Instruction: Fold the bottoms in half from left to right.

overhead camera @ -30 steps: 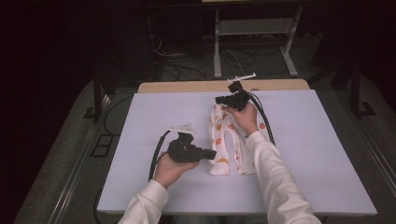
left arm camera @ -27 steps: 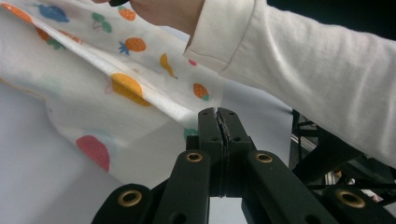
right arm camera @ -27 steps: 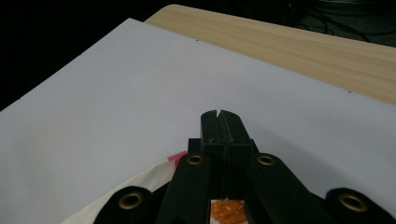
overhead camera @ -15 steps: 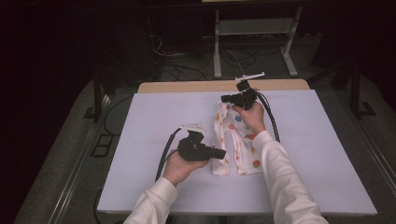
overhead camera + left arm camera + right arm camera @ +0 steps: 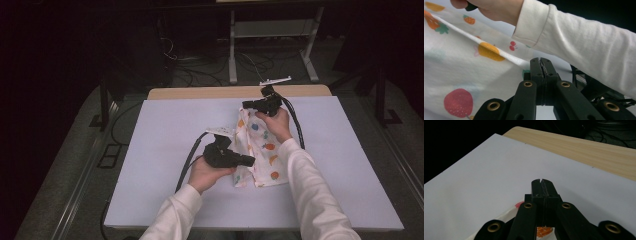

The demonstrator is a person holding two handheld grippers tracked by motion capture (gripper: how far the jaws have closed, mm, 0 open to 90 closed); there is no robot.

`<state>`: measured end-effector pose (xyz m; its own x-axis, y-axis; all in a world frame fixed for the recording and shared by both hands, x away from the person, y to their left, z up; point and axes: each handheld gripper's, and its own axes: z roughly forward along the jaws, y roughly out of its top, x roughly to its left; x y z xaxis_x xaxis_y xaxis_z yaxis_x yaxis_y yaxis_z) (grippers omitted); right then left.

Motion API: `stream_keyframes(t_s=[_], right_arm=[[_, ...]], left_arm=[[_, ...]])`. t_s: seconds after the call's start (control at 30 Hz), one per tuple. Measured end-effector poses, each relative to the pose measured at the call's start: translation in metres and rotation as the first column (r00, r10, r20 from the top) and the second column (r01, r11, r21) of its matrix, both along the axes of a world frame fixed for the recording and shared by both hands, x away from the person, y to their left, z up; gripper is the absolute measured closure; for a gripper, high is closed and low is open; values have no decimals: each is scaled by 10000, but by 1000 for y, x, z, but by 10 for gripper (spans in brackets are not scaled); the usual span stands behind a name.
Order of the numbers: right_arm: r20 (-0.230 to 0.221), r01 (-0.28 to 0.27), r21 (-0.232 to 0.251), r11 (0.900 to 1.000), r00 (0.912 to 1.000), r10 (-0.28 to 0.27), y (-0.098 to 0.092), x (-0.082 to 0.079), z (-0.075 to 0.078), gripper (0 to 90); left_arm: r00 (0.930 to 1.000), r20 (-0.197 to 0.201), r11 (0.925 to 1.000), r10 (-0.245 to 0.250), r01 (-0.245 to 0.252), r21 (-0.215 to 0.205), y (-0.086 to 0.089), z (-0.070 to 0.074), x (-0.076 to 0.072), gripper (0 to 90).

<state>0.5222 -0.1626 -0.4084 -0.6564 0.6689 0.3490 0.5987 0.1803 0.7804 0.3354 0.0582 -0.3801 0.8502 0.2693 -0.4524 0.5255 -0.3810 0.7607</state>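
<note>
Cloth (image 5: pixel 260 150) with fruit print lies folded on the white table (image 5: pixel 165 130) in the high view, between the two claws. The left gripper (image 5: pixel 250 161) touches its near left edge; the right gripper (image 5: pixel 246 105) sits at its far end.

In the left gripper view, the jaws are pressed together, and the cloth (image 5: pixel 461 72) spreads to the left of them; whether an edge is pinched I cannot tell. A white sleeve (image 5: pixel 584 42) crosses above.

In the right gripper view, the jaws are pressed together too, and the cloth (image 5: pixel 544 231) shows just under them.
</note>
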Motion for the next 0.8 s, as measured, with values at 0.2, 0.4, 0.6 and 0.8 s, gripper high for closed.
stream_keyframes(t_s=[0.2,0.4,0.6,0.8], right_arm=[[-92,-80,-141,9999,9999,78,-8,2,0,885],[-98,-127,-143,9998,9999,125,-16,4,-1,884],[-142,-173,-91,9998,9998,172,-23,6,-5,884],[-188,-215,-243,9995,9996,211,-27,9,-10,884]], left_arm=[[9999,-15,9998,-114,113,-187,-10,-1,2,888],[9999,-115,9987,-118,112,-493,-15,-2,6,888],[9996,-217,9975,-168,153,-697,-21,-3,10,888],[9992,-370,9967,-170,140,-804,-27,-7,12,888]])
